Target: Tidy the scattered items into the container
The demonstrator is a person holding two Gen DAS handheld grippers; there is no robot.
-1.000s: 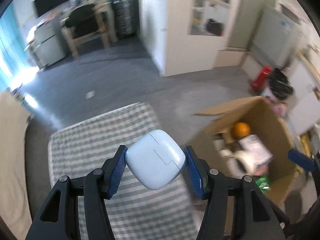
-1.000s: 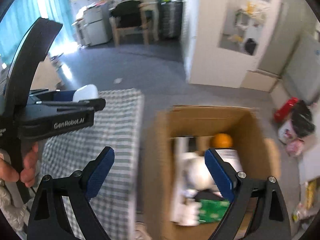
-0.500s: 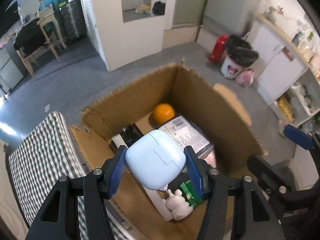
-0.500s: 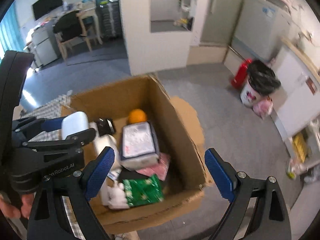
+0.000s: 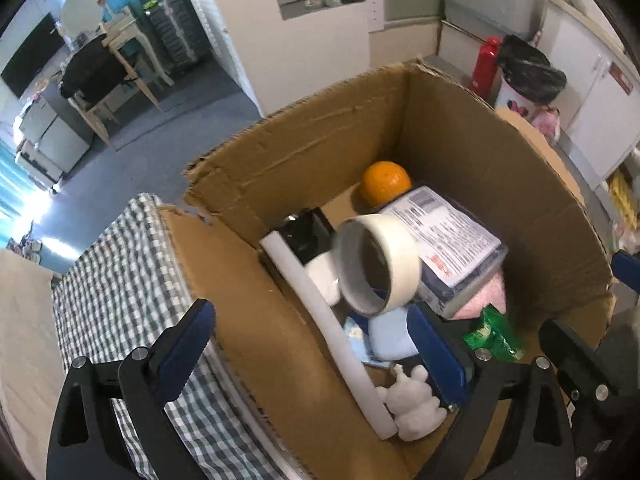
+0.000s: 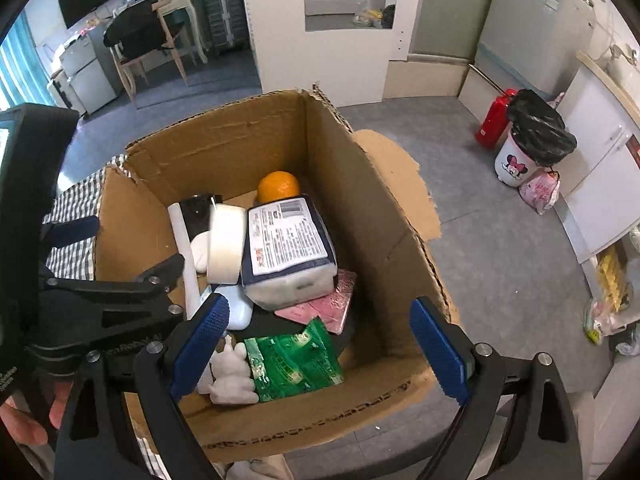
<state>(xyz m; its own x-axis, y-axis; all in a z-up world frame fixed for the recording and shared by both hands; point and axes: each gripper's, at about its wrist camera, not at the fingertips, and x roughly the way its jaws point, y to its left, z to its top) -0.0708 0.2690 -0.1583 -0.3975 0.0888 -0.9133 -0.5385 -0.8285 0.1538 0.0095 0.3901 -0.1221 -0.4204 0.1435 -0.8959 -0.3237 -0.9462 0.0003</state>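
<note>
An open cardboard box (image 5: 460,132) (image 6: 368,208) stands on the floor beside a checked mattress. The pale blue case (image 5: 390,338) (image 6: 238,310) lies inside it, under a tape roll (image 5: 378,264) (image 6: 226,240). An orange (image 5: 386,182), a labelled packet (image 6: 288,240), a green packet (image 6: 294,360), a white figurine (image 5: 414,402) and a white tube (image 5: 320,312) also lie inside. My left gripper (image 5: 312,350) is open and empty over the box's left wall. My right gripper (image 6: 318,346) is open and empty over the box's near side.
The checked mattress (image 5: 120,280) lies left of the box. A red extinguisher (image 6: 494,118) and a white bin with a black bag (image 6: 524,148) stand at the right by white cabinets. A chair and desk (image 6: 148,44) stand at the far left.
My left gripper swung from the mattress over the box, opened, and the pale blue case dropped into the box. My right gripper stayed open and moved over the box.
</note>
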